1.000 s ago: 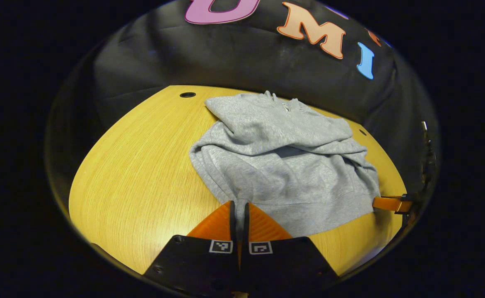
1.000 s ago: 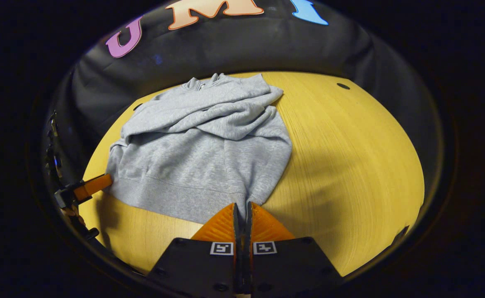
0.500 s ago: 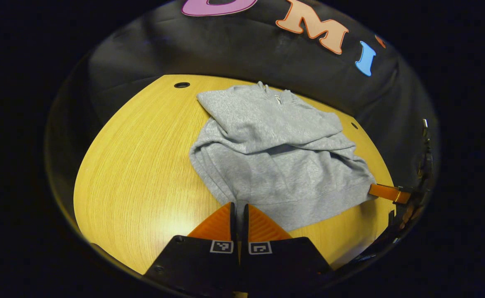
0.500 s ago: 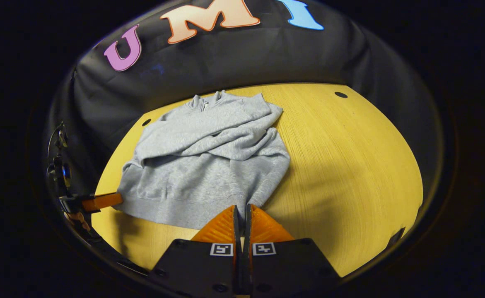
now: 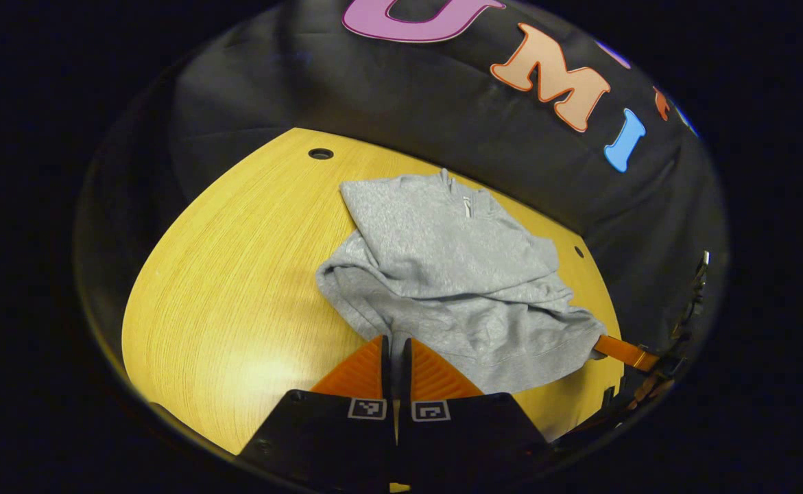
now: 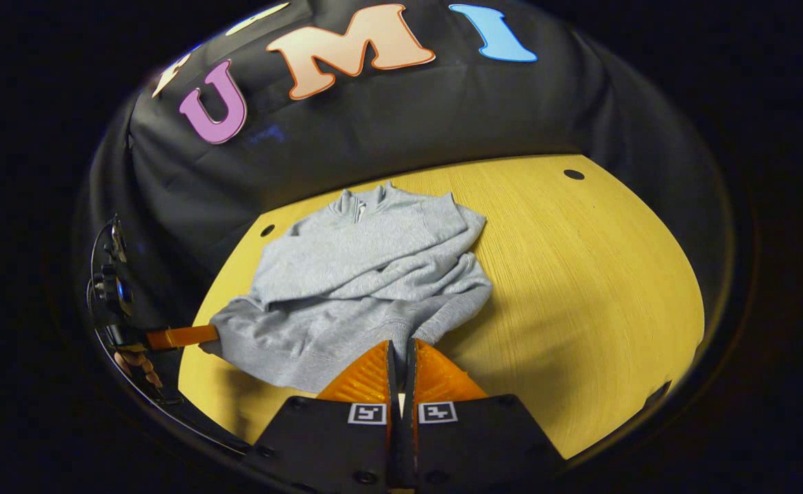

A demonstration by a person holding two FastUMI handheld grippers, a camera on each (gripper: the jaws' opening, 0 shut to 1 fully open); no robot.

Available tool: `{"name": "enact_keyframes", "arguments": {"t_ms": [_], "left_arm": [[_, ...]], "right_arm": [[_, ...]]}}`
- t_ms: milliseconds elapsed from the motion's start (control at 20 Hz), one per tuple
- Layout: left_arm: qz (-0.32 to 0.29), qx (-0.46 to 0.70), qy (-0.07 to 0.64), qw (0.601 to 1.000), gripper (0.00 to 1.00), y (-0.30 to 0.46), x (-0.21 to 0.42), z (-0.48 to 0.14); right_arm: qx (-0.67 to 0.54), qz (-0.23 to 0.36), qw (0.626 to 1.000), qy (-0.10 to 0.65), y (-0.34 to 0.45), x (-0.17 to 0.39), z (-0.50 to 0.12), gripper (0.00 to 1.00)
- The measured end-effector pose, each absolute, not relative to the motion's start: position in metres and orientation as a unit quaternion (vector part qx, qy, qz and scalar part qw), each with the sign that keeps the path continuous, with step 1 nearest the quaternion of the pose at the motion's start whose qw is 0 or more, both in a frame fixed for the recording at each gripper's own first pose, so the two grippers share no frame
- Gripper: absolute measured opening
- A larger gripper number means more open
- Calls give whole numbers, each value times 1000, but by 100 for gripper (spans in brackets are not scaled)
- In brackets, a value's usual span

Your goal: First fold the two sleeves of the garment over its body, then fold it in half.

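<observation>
You had the left gripper point(image 5: 394, 343) and right gripper point(image 6: 400, 346) each pinched tight on a hem corner of the grey sweatshirt point(image 5: 442, 274) on the wooden table point(image 5: 236, 288), sleeves already crossed over its body, ready for halving.

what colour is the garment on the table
Light heather grey; the garment shows best in the left gripper view.

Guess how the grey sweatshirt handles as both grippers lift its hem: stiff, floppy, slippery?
Likely floppy: the grey sweatshirt sags and creases between the left gripper and right gripper. Probably not slippery, as its fleecy knit looks matte. The folded sleeves may slide off, since they lie loose on the body.
</observation>
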State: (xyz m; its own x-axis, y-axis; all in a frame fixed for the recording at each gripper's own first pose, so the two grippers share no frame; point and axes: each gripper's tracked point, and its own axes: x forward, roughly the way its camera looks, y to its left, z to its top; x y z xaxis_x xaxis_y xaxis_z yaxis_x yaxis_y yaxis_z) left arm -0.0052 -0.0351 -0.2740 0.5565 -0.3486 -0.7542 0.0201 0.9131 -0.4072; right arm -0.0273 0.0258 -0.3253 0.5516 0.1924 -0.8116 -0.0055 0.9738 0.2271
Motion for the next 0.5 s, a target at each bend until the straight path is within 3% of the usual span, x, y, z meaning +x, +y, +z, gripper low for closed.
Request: {"name": "enact_keyframes", "arguments": {"t_ms": [300, 500], "left_arm": [[-127, -160, 432, 878, 0, -36, 39, -250], [-136, -158, 442, 873, 0, -40, 65, -250]], "right_arm": [[152, 50, 879, 448, 26, 20, -309, 3], [215, 38, 862, 458, 32, 47, -309, 3]]}}
